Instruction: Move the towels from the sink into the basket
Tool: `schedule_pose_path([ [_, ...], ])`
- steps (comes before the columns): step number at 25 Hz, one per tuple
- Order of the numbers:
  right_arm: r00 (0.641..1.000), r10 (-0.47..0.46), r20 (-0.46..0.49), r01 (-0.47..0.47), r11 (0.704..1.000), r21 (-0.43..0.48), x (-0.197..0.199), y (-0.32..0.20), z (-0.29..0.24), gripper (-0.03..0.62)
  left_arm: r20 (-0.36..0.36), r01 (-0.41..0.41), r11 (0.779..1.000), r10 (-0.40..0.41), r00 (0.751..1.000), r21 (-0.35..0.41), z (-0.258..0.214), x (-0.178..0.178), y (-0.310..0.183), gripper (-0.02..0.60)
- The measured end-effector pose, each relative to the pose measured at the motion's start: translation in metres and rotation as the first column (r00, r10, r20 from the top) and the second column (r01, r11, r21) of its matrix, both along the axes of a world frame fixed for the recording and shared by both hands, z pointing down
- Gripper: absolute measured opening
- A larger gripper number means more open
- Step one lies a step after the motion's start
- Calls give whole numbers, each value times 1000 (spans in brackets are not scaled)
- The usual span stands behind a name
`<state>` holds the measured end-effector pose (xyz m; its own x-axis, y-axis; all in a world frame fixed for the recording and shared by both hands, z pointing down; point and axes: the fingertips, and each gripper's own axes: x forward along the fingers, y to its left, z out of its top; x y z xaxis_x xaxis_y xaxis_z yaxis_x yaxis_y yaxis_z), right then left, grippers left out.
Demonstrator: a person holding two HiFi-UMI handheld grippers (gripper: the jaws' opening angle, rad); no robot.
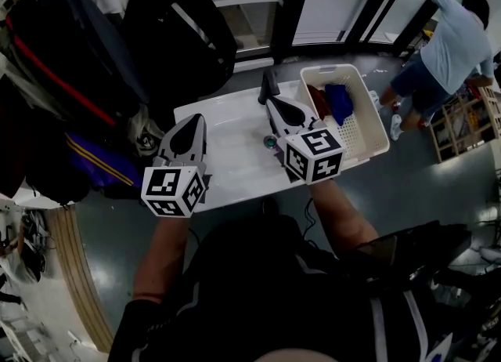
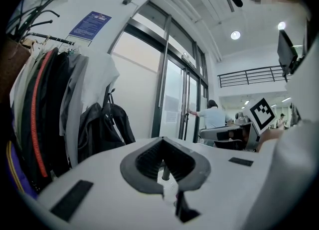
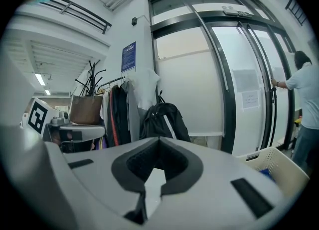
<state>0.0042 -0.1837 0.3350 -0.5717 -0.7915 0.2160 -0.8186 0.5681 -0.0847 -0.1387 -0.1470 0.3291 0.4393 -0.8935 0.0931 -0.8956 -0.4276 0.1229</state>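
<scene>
The white sink (image 1: 235, 161) lies below me with its drain (image 1: 270, 142) and dark faucet (image 1: 269, 86) showing; I see no towel in it. Right of it stands the cream basket (image 1: 369, 137), holding a blue towel (image 1: 339, 102) and a dark red towel (image 1: 318, 100). My left gripper (image 1: 191, 121) hovers over the sink's left part, jaws together and empty. My right gripper (image 1: 275, 103) hangs near the faucet, shut with nothing in it. The left gripper (image 2: 162, 142) and the right gripper (image 3: 158, 139) each show closed tips in their own views. The basket rim (image 3: 276, 167) shows low at the right.
A black backpack (image 1: 176, 31) and hanging coats and bags (image 1: 55, 78) crowd the left and back. Glass doors (image 1: 329, 0) run behind the sink. A person in a light blue shirt (image 1: 454, 39) stands at the far right by a door.
</scene>
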Motion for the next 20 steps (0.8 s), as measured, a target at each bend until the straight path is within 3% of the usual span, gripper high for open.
schedule_pose_path([
  [6,998,57,-24,-57,998,1,14,-8,8,9,-38,21,1000,-22,999,-9,4,-2,-3,5],
  [12,984,124,-128,-137,985,-101,30,-10,63,12,-16,25,998,-26,1000,-61,28,-7,-2,5],
  [13,980,131,-150,-150,981,-125,33,-9,77,22,-13,22,997,-23,1000,-80,34,-6,-1,5],
  [16,965,131,-227,-180,961,-209,43,-10,127,148,-5,-8,991,8,1000,-136,57,6,2,5],
  [20,934,97,-343,-214,922,-323,58,-11,200,188,11,-51,977,54,998,-207,93,24,6,5],
])
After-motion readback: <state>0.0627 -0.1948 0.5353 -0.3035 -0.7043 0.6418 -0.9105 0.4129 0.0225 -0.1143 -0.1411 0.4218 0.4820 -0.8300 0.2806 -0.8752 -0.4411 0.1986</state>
